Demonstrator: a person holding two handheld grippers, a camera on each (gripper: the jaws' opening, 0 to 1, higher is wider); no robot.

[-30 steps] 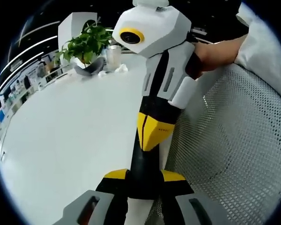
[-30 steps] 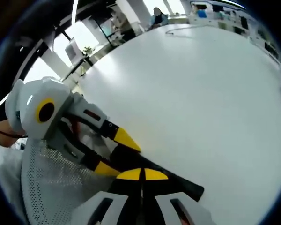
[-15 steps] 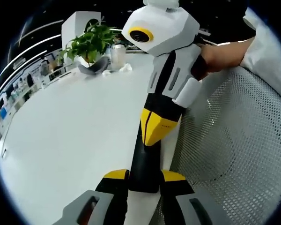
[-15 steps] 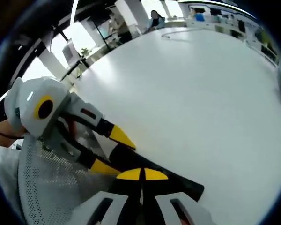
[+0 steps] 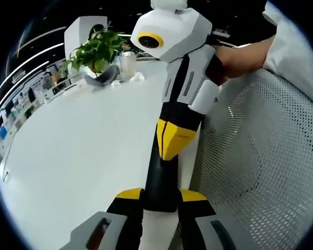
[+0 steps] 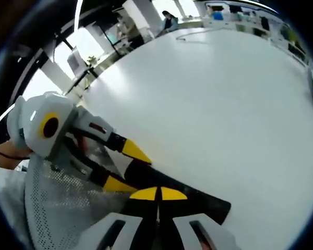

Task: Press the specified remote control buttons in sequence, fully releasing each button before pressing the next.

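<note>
A black remote control (image 5: 160,179) is lying gripped between the two yellow-tipped jaws of the left gripper (image 5: 160,195), its long, slim body running straight ahead from those jaws, along the gripper's own line of sight. The remote control is sitting at the near edge of a wide white table (image 5: 68,156), beside a white mesh chair back (image 5: 261,166) to the gripper's right. Coming toward the left gripper from the far end, the right gripper (image 5: 173,139) is pointing down at the remote control with its yellow jaws drawn together to a single tip, resting on or just above the remote's top face; contact itself is too fine to tell. A hand (image 5: 240,58) is holding the right gripper's white body. In the right gripper view, the remote control (image 6: 198,200) is lying crosswise just ahead of the closed right gripper (image 6: 157,194), one end reaching to the right, the other clamped by the left gripper (image 6: 122,166) entering from the left. The remote control is plain, dark and narrow; its buttons are too small to make out. Beyond the left gripper, at the table's far side, a leafy green plant (image 5: 96,49) is standing. The room is looking like a bright open office, with a person (image 6: 169,20) far beyond the table.
</note>
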